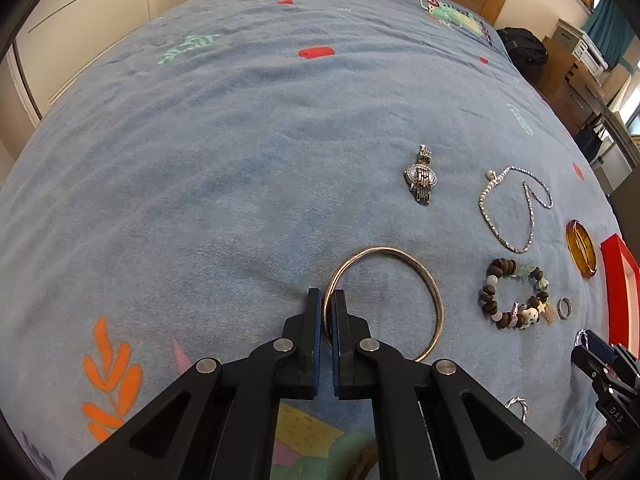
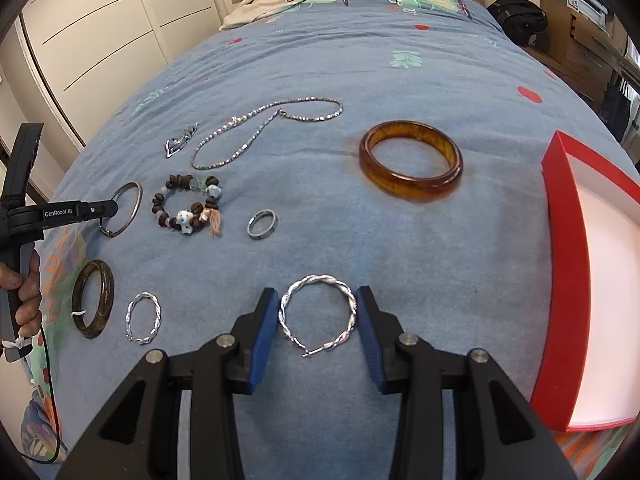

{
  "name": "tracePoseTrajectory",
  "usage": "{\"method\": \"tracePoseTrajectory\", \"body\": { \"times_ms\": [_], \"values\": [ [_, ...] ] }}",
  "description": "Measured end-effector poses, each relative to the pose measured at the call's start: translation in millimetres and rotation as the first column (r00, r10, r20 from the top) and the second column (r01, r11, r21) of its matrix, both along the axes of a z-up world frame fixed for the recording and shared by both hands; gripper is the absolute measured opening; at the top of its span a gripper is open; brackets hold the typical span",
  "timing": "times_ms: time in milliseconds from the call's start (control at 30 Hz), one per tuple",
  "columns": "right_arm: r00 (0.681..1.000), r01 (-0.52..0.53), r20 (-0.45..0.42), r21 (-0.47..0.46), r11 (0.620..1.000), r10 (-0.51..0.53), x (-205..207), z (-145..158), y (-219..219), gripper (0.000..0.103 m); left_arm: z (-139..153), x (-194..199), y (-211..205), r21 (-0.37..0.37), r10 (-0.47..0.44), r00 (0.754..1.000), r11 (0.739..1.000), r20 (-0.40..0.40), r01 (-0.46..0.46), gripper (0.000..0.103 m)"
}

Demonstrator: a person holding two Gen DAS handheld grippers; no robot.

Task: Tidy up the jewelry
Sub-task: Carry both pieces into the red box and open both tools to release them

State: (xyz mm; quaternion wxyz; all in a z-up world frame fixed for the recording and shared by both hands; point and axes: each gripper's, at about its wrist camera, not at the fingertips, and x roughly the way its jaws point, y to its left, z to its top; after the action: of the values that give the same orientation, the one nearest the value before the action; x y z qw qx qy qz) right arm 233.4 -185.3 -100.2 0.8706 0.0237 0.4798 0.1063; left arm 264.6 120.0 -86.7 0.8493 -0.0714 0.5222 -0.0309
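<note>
Jewelry lies on a blue bedspread. My left gripper (image 1: 326, 300) is shut on the rim of a thin metal bangle (image 1: 420, 270); the right wrist view shows the same grip (image 2: 114, 208) on the bangle (image 2: 134, 206). My right gripper (image 2: 318, 300) is open, its blue pads on either side of a twisted silver hoop (image 2: 352, 300) that lies flat. A red box (image 2: 564, 248) with a white inside sits at the right.
An amber bangle (image 2: 410, 166), silver chain (image 2: 256, 128), beaded bracelet (image 2: 186, 204), small ring (image 2: 262, 224), watch (image 1: 421, 174), dark bangle (image 2: 93, 298) and second twisted hoop (image 2: 143, 318) lie around. Wardrobe stands left, desk and boxes right.
</note>
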Motion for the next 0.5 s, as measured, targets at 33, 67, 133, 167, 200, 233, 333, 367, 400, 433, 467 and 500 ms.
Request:
{"method": "tracePoseTrajectory", "body": {
  "times_ms": [33, 67, 133, 167, 200, 233, 333, 367, 400, 433, 467, 500],
  "values": [
    [1.000, 0.000, 0.003, -0.001, 1.000, 0.000, 0, 1, 0, 0.038, 2, -1, 0, 0.001, -0.001, 1.000, 1.000, 0.002, 0.001, 0.004],
    [1.000, 0.000, 0.008, 0.001, 1.000, 0.000, -1, 3, 0, 0.038, 4, -2, 0, 0.003, -0.002, 1.000, 1.000, 0.004, 0.002, 0.004],
    [1.000, -0.001, 0.018, 0.007, 1.000, 0.001, -2, 8, 0, 0.038, 9, -4, 1, 0.006, -0.003, 1.000, 1.000, 0.010, 0.003, 0.004],
    [1.000, -0.001, 0.024, 0.008, 1.000, 0.001, -3, 11, 0, 0.038, 12, -4, 0, 0.008, -0.003, 1.000, 1.000, 0.013, 0.003, 0.004],
    [1.000, -0.001, 0.030, 0.010, 1.000, 0.000, -4, 14, -1, 0.038, 15, -5, 0, 0.011, -0.003, 1.000, 1.000, 0.016, 0.003, 0.004],
    [0.999, 0.001, 0.035, 0.012, 1.000, -0.001, -4, 17, -1, 0.038, 17, -6, 0, 0.013, -0.003, 1.000, 1.000, 0.020, 0.003, 0.004],
    [0.998, 0.006, 0.060, 0.017, 1.000, -0.007, -8, 29, -3, 0.038, 32, -10, -1, 0.028, -0.008, 0.999, 1.000, 0.038, 0.006, 0.003],
    [0.998, 0.008, 0.068, 0.018, 1.000, -0.009, -10, 33, -5, 0.038, 37, -11, -2, 0.032, -0.011, 0.999, 0.999, 0.045, 0.009, 0.003],
    [0.997, 0.013, 0.080, 0.022, 1.000, -0.015, -12, 39, -8, 0.038, 42, -12, -4, 0.038, -0.015, 0.999, 0.999, 0.051, 0.013, 0.003],
    [0.996, 0.018, 0.087, 0.025, 1.000, -0.020, -14, 43, -10, 0.038, 47, -13, -7, 0.043, -0.020, 0.998, 0.999, 0.056, 0.018, 0.003],
    [0.995, 0.025, 0.096, 0.027, 0.999, -0.027, -16, 48, -14, 0.038, 54, -15, -12, 0.050, -0.029, 0.998, 0.998, 0.064, 0.026, 0.003],
    [0.994, 0.034, 0.107, 0.029, 0.999, -0.037, -20, 54, -20, 0.038, 59, -16, -15, 0.056, -0.035, 0.997, 0.998, 0.070, 0.032, 0.003]
  ]
}}
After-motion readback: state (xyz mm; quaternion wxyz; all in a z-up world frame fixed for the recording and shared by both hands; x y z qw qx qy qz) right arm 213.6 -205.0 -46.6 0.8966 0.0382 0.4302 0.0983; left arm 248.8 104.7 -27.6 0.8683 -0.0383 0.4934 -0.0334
